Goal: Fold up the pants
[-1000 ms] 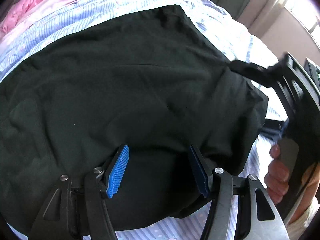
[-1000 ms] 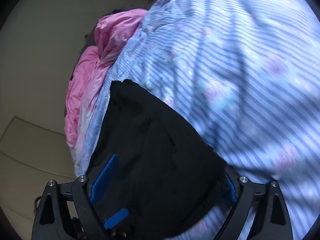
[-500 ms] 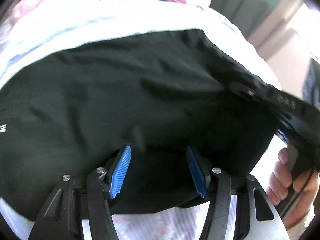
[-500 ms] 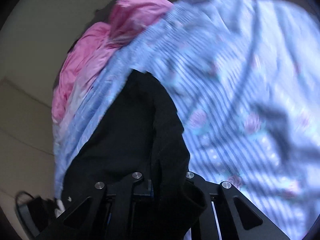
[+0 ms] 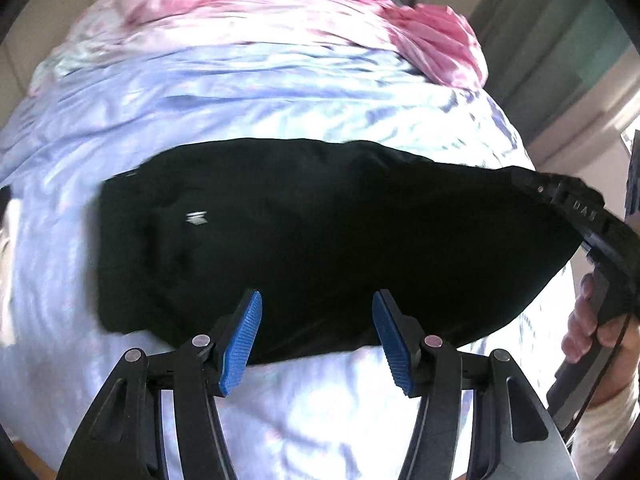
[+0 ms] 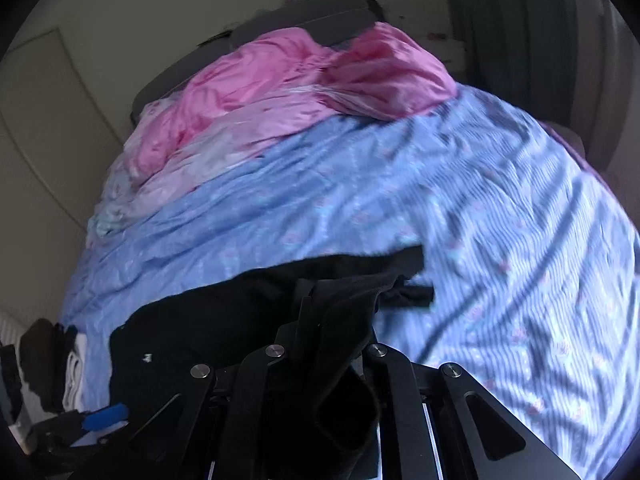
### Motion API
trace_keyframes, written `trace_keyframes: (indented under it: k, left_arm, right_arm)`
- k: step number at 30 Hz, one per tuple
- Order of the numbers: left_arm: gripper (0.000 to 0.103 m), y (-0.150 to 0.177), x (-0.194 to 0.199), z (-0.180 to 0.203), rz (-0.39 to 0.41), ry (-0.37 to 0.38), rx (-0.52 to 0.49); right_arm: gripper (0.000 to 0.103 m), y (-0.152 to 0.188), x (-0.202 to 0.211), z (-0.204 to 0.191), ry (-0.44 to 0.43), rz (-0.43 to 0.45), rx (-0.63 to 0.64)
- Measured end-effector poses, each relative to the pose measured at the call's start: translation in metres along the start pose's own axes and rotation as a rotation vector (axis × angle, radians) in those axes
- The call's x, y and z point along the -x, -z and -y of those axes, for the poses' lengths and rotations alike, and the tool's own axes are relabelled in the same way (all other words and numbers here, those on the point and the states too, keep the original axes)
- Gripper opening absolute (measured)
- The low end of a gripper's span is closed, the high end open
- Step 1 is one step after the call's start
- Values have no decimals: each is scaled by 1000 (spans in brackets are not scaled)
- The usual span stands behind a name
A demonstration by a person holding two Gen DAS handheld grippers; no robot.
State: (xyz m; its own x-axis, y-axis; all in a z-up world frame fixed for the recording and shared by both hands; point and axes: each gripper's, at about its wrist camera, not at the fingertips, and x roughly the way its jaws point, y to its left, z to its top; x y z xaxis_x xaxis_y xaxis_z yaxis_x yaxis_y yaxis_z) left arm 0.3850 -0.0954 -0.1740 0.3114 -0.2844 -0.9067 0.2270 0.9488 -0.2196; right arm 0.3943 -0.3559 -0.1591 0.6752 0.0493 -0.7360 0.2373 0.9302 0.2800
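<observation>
The black pants (image 5: 312,240) lie folded on a blue striped bed sheet (image 5: 200,96), with a small white logo near their left end. My left gripper (image 5: 316,332) is open, its blue pads (image 5: 240,340) hovering over the near edge of the pants with nothing between them. My right gripper (image 6: 324,320) is shut on the right end of the pants (image 6: 340,312), and black fabric drapes over its fingers. The right gripper also shows at the right edge of the left wrist view (image 5: 576,208), held by a hand.
A pink crumpled blanket (image 6: 288,76) lies at the far end of the bed, with a dark headboard (image 6: 312,28) behind it. The striped sheet (image 6: 500,220) stretches to the right of the pants. A white and dark item (image 6: 60,360) lies at the left bed edge.
My right gripper has closed on the end of the pants and lifted it. My left gripper has pulled back from the pants, still open. More of the bed shows in both views.
</observation>
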Motion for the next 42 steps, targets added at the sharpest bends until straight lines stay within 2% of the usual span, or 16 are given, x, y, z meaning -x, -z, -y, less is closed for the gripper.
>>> trace_keyframes:
  k: [5, 10, 14, 21, 27, 33, 36, 41, 42]
  left_arm:
    - [57, 15, 40, -49, 22, -12, 63]
    - [57, 30, 70, -94, 29, -24, 114]
    - [57, 33, 76, -130, 33, -76, 145]
    - [57, 26, 77, -191, 4, -120, 162]
    - [57, 37, 79, -237, -23, -140, 170]
    - [57, 49, 80, -263, -45, -143, 163]
    - [57, 51, 80, -274, -49, -153, 170]
    - [59, 53, 85, -289, -43, -170, 193]
    - [59, 53, 86, -292, -40, -172, 197]
  right_arm:
    - [12, -10, 13, -58, -16, 4, 97]
    - [12, -6, 16, -135, -48, -20, 228]
    - [12, 11, 4, -199, -67, -57, 335]
    - [12, 63, -27, -291, -69, -172, 480]
    - [12, 96, -66, -335, -30, -259, 554]
    - [12, 123, -96, -364, 26, -334, 602]
    - [17, 133, -109, -375, 41, -368, 610]
    - [42, 143, -119, -394, 30, -431, 603]
    - [43, 144, -118, -397, 15, -442, 589]
